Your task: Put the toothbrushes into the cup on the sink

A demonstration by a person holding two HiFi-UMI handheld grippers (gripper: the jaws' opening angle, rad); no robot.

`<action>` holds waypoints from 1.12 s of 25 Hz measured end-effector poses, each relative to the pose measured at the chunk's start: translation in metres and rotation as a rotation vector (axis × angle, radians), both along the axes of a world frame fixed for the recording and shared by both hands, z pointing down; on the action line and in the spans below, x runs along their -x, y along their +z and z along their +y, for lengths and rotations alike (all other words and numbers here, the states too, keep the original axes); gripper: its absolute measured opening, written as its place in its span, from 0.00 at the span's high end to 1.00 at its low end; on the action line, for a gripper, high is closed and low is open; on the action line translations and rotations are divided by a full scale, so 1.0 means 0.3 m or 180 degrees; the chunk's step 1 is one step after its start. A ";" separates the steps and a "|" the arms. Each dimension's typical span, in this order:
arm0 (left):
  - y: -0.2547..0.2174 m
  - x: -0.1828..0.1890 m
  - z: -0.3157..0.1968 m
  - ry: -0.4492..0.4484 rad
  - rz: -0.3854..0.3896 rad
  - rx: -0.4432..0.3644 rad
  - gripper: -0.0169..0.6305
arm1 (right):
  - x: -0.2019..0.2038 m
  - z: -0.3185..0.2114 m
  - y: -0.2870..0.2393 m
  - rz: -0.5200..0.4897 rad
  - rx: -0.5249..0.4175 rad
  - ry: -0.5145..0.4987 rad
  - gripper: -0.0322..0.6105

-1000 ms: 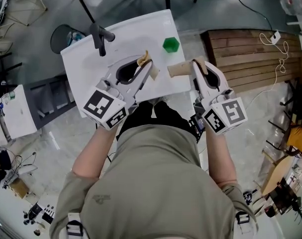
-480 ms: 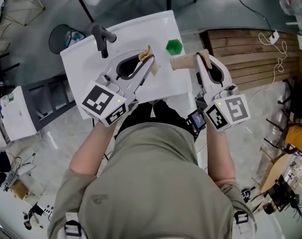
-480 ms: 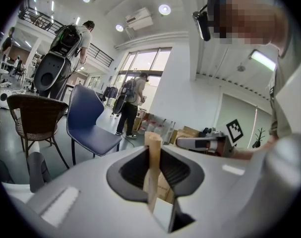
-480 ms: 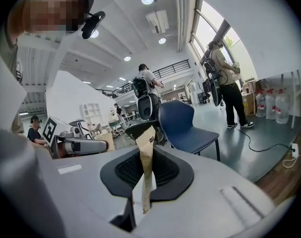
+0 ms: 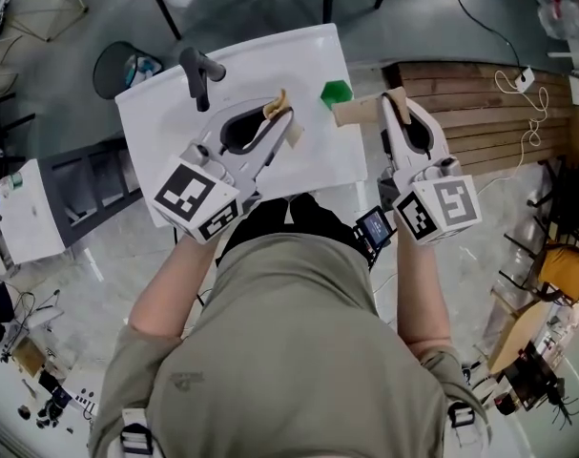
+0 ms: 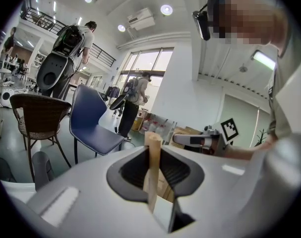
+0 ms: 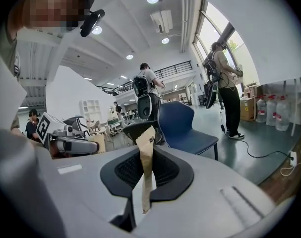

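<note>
A green cup (image 5: pixel 336 92) stands near the right edge of the white sink (image 5: pixel 155 122). Over the basin, my left gripper (image 5: pixel 287 124) is shut on a tan paper-wrapped toothbrush (image 5: pixel 275 106); in the left gripper view this wrapped toothbrush (image 6: pixel 152 167) stands upright between the jaws of the left gripper (image 6: pixel 157 202). My right gripper (image 5: pixel 389 103) hangs just right of the cup, shut on a second tan paper toothbrush packet (image 5: pixel 358 112) whose free end reaches toward the cup. That packet (image 7: pixel 147 162) shows pinched in the right gripper (image 7: pixel 143 197), serrated end up.
A black faucet (image 5: pixel 199 72) stands at the sink's far left. A wooden slatted platform (image 5: pixel 480 103) with a cable lies to the right, and a round bin (image 5: pixel 127 65) to the left. A blue chair (image 6: pixel 93 125) and standing people are beyond the sink.
My right gripper has shifted right and a little farther out with its packet, now beside the cup. The left gripper keeps its place and its hold.
</note>
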State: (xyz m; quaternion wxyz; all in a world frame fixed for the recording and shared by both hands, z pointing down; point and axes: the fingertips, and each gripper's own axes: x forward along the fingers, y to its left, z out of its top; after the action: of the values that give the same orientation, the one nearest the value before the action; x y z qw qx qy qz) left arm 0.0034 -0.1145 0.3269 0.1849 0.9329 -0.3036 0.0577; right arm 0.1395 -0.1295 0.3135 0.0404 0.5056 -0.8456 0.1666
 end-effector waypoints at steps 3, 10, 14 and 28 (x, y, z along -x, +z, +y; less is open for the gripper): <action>0.009 0.009 0.003 -0.0022 -0.0010 0.0021 0.88 | -0.002 -0.022 0.006 0.0002 0.0001 -0.0006 0.91; 0.034 0.019 0.002 -0.0066 -0.0050 0.0078 0.88 | -0.014 -0.072 0.038 0.0008 0.0007 -0.0021 0.91; 0.043 0.028 -0.003 -0.0097 -0.0062 0.0100 0.88 | -0.011 -0.097 0.058 0.0020 0.0016 -0.0033 0.91; 0.065 0.040 -0.007 -0.0191 -0.0108 0.0166 0.88 | -0.017 -0.145 0.104 0.0083 0.0038 -0.0077 0.91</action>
State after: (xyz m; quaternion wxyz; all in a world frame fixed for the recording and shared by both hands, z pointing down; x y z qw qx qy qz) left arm -0.0087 -0.1166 0.3462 0.2057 0.9171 -0.3330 0.0759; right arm 0.1447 -0.1731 0.3447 0.0565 0.4972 -0.8500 0.1645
